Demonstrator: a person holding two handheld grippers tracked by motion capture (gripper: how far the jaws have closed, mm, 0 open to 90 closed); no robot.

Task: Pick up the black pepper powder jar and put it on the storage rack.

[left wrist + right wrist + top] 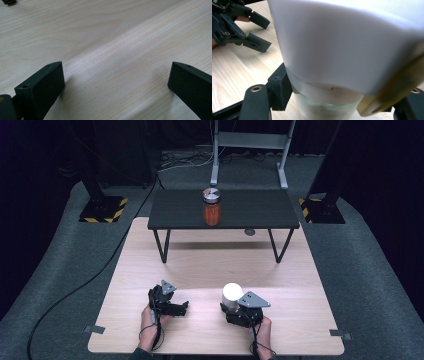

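The white-capped jar (231,296) stands near the front of the desk (210,265), on the person's right side, and the right claw (234,312) is clamped on it. In the right claw's own view the jaws press on the glass body just under the cap (342,45), one at either side, so the hold sits high on the jar.

To lift it well, I'd keep the squeeze steady and raise it straight up, with the jar upright, since a grip so close to the cap could let the smooth glass slip or swing below the pads. A slow start would show whether it holds.

The left claw (181,308) lies well to the side, jaws spread wide over bare wood, grasping nothing. It could steady the jar if needed.

Farther back, an orange jar (211,207) stands on a small black shelf (175,210); any path there must clear its edge.
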